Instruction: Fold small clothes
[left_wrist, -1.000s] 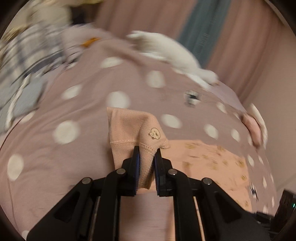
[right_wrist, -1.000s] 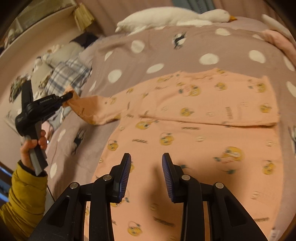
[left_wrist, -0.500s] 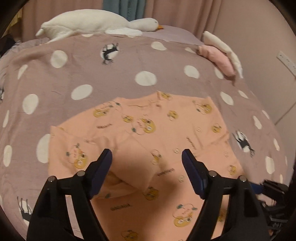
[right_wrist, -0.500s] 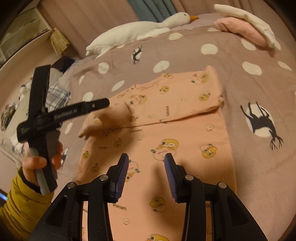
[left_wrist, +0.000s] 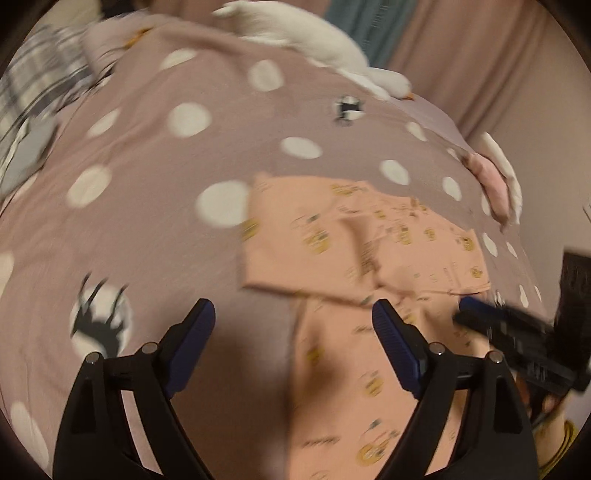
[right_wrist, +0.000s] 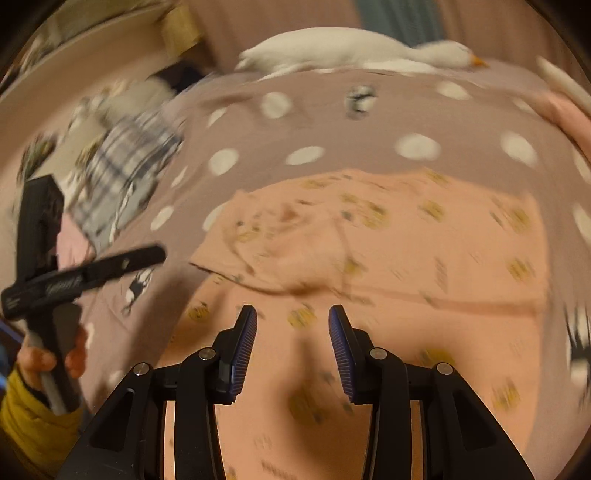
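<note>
A small peach garment with yellow cartoon prints (right_wrist: 388, 258) lies flat on the bed, its left sleeve folded in across the chest (right_wrist: 280, 254). It also shows in the left wrist view (left_wrist: 369, 240). My left gripper (left_wrist: 293, 315) is wide open and empty, above the garment's left edge; it shows in the right wrist view (right_wrist: 110, 264). My right gripper (right_wrist: 293, 326) is open and empty, above the garment's lower body; it shows at the right edge of the left wrist view (left_wrist: 517, 332). Both views are motion-blurred.
The bed has a mauve cover with white dots (left_wrist: 147, 184). A white plush goose (right_wrist: 351, 51) lies at the far edge. Plaid clothing (right_wrist: 122, 166) is piled at the left. A pink and white pillow (left_wrist: 495, 177) sits at the right.
My left gripper carried the sleeve over the chest, opened and let it go, then pulled back to the left. My right gripper stayed open over the garment.
</note>
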